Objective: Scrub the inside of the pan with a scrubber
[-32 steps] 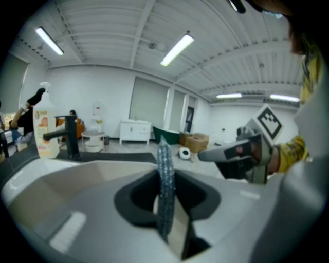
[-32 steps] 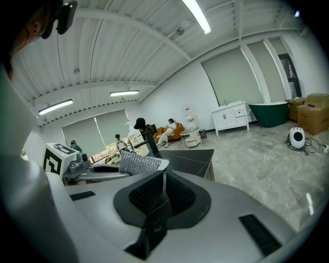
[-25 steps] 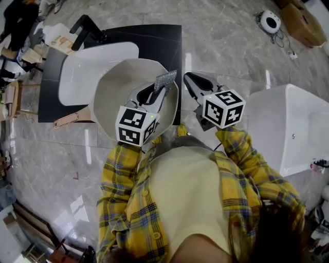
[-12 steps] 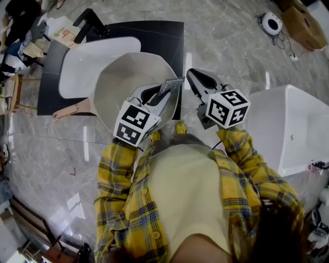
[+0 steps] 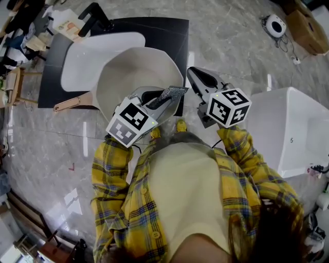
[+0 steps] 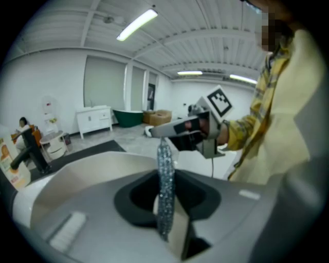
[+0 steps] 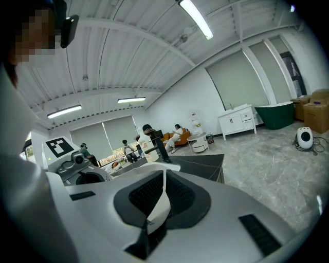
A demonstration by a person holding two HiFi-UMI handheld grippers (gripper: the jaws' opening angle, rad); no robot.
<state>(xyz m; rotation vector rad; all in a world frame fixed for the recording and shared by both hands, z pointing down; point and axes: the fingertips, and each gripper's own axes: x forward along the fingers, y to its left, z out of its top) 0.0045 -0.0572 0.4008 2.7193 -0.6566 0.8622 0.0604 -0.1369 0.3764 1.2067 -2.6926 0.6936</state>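
scrubber (image 5: pixel 174 93), silvery and glittering, is pinched between the closed jaws of the left gripper (image 5: pixel 165 98). in the left gripper view it stands on edge, rising out of the jaws as a thin sparkling strip. seen from the head view, it sits at the near right rim of the pan (image 5: pixel 131 69), and whether it touches the rim cannot be told.

the pan is cream inside and its copper-coloured handle (image 5: pixel 71 104) points to the left. it rests on a dark table (image 5: pixel 167 32), just beside a white sink (image 5: pixel 95 54) with a black faucet (image 5: pixel 96 14) at the far end.

the right gripper (image 5: pixel 194 73) is just right of the pan, over the table's right edge and the marble floor (image 5: pixel 226 36). its jaws are pressed together with nothing between them, as the right gripper view shows. the 2 grippers are near each other, tips apart, each with its marker cube toward the person in the yellow plaid shirt (image 5: pixel 123 205). a white tub (image 5: pixel 303 128) stands well apart on the right.
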